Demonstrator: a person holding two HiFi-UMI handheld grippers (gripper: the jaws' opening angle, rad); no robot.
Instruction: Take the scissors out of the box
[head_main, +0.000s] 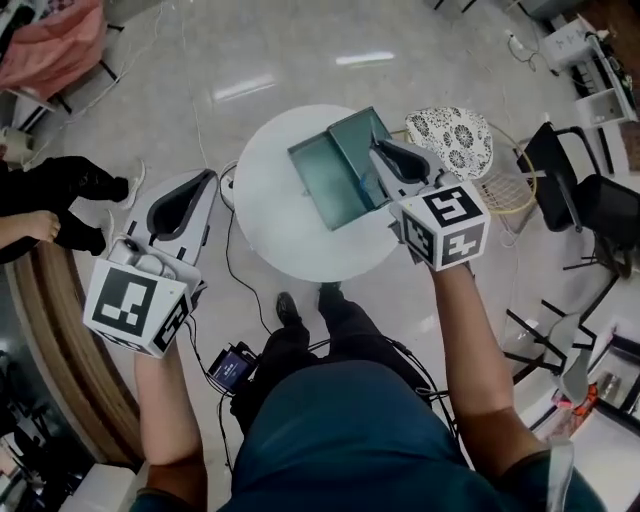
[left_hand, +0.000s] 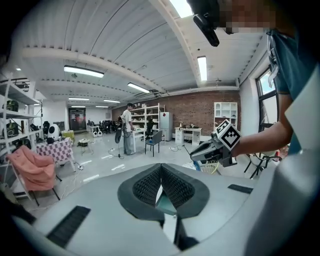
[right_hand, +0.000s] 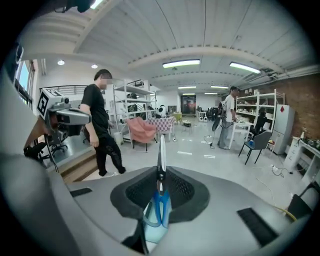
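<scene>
An open teal box (head_main: 330, 175) lies on the round white table (head_main: 270, 235). My right gripper (head_main: 385, 152) hangs over the box's right half. In the right gripper view it (right_hand: 161, 177) is shut on the scissors (right_hand: 161, 155): the closed blades stick out past the jaws and the blue handles (right_hand: 160, 210) sit behind the pads. The head view hides the scissors behind the gripper. My left gripper (head_main: 195, 187) is held off the table's left edge, above the floor. Its jaws are pressed together with nothing in them (left_hand: 161, 175).
A patterned round seat (head_main: 450, 140) and a wire basket (head_main: 510, 185) stand just right of the table, with black chairs (head_main: 580, 195) beyond. A person in black (right_hand: 102, 130) stands at the left. Cables trail over the floor near my feet.
</scene>
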